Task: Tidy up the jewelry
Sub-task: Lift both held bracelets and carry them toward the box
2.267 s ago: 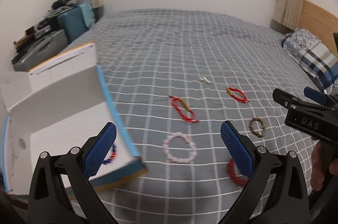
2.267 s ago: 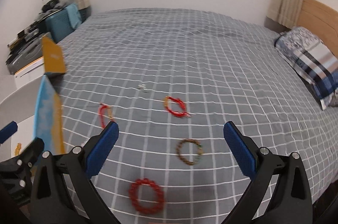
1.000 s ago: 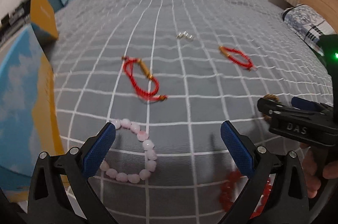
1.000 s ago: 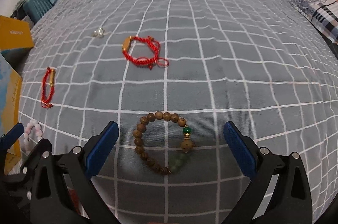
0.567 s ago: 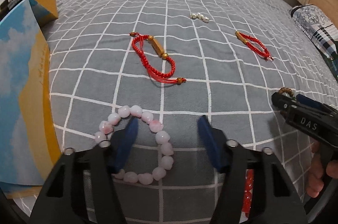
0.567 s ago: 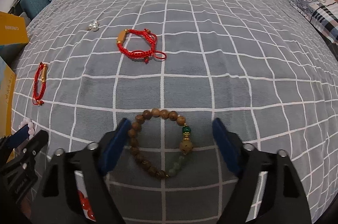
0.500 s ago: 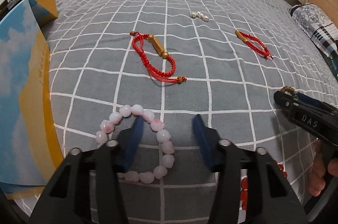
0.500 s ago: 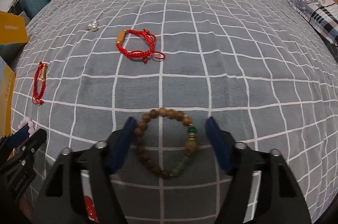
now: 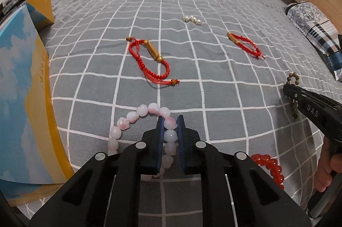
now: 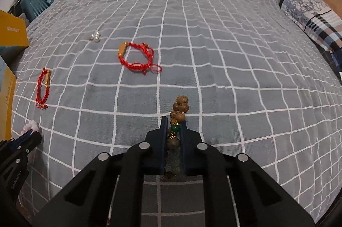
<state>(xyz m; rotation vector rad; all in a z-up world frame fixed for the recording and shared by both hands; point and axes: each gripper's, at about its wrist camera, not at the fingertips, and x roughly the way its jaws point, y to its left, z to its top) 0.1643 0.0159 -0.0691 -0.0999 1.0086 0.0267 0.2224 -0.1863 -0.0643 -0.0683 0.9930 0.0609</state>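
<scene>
**Two bracelets pinched, most of the jewelry not yet collected**

Left tool (image 9: 170, 128) closed narrow on the pink bead bracelet (image 9: 136, 117), blue pads clamping a few beads on the loop's right side, the rest of the loop resting on the grey checked bed (image 9: 213, 60). Right tool (image 10: 172, 127) likewise drawn in tight on the wooden bead bracelet (image 10: 180, 106), gripping at the green bead, brown beads bunched and standing up beyond the tips; from the left wrist view, beads hanging above and below that tool's tip (image 9: 294, 96), apparently lifted off the cover.

Judged as early in the job: two pieces gripped, none yet seen put away. Left on the bed: a red cord bracelet with a gold tube (image 9: 151, 60) in the middle, a second red cord bracelet (image 9: 245, 43) farther right, a small cluster of pearls (image 9: 192, 19) at the far side, and a red bead bracelet (image 9: 269, 165) near, just right of the left tool. Blue-and-yellow box (image 9: 23, 98) standing at the left edge, close beside the pink loop, probably the destination, though its inside out of sight here.

Remaining, as far as can be judged: carrying both held bracelets to the box, then four more pickups. Loose dangling beads likely to swing or snag on the box rim during transfer.
</scene>
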